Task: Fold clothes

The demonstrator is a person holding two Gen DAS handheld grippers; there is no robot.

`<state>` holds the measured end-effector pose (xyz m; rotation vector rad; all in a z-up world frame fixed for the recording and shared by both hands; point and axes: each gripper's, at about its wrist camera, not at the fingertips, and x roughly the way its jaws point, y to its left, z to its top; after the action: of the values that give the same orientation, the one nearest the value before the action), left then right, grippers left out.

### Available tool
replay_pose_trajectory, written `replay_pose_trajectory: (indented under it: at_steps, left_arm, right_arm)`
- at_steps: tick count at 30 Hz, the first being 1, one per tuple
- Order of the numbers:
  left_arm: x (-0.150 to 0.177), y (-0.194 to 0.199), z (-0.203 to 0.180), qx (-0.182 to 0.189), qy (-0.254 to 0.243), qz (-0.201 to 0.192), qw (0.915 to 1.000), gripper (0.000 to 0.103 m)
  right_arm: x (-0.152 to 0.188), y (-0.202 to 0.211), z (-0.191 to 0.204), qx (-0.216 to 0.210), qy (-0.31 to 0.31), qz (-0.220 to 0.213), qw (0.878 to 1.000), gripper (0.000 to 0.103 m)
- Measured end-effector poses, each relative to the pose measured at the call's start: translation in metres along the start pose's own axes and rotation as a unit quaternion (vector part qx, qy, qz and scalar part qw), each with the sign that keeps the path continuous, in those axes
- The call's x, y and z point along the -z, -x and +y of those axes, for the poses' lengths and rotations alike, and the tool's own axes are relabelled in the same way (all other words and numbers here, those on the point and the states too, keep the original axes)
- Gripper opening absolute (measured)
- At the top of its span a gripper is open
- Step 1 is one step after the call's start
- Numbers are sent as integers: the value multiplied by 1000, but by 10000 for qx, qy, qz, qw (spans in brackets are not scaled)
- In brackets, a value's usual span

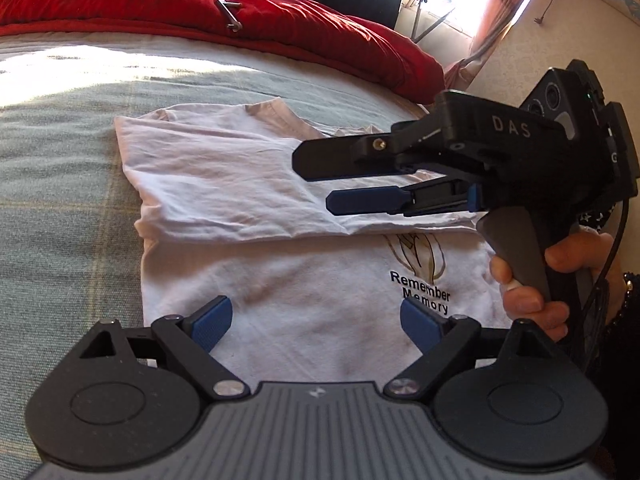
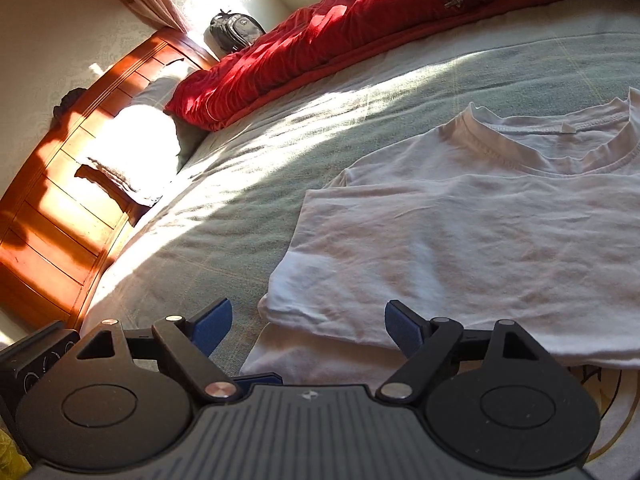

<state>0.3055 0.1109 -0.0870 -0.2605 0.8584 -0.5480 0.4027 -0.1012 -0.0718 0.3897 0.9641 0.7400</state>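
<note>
A white T-shirt (image 1: pixel 248 184) with a "Remember Memory" print (image 1: pixel 424 292) lies on the grey-green bed sheet (image 1: pixel 60 200), one side folded over its middle. My left gripper (image 1: pixel 316 320) is open just above the shirt's near part, nothing between its blue pads. A hand holds my right gripper (image 1: pixel 314 182), which hovers open over the folded flap, coming in from the right. In the right wrist view the right gripper (image 2: pixel 308 320) stands open at the folded edge of the shirt (image 2: pixel 460 240), whose collar (image 2: pixel 560 140) lies at the far right.
A red duvet (image 1: pixel 200 12) is bunched along the far side of the bed, with a metal tool (image 1: pixel 230 14) on it. A wooden headboard (image 2: pixel 60 200), a pillow (image 2: pixel 132 148) and a dark backpack (image 2: pixel 234 32) are at the left. Curtains and a drying rack (image 1: pixel 432 12) stand by the window.
</note>
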Motion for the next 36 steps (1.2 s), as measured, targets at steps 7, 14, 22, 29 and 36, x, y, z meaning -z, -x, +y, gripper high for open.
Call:
replay_pose_trajectory:
  at_steps: [7,14,22,29,36]
  left_arm:
    - [-1,5,-1,71,11,-76,9999,91]
    - [-3,7,-6,158,-31,-150,9998,91]
    - [-1,-6,-3,52,-1,-26,10000,91]
    - [-1,-9,-4,64,-20,-2,10000,91]
    - [-1,-9,-8,83,-84,-9,9999,91]
  right_arm:
    - [7,12,-6,329,53,-32,9994,87]
    - [-2,124,-67,1761,-191,-1377,9745,89]
    - [28,185,-196,2373,-1698,-1913,9371,90]
    - [40,203,-197,2456,-1651,-2595,9193,91]
    - [7,167,-188,2259,-1278,-2185,9407,91]
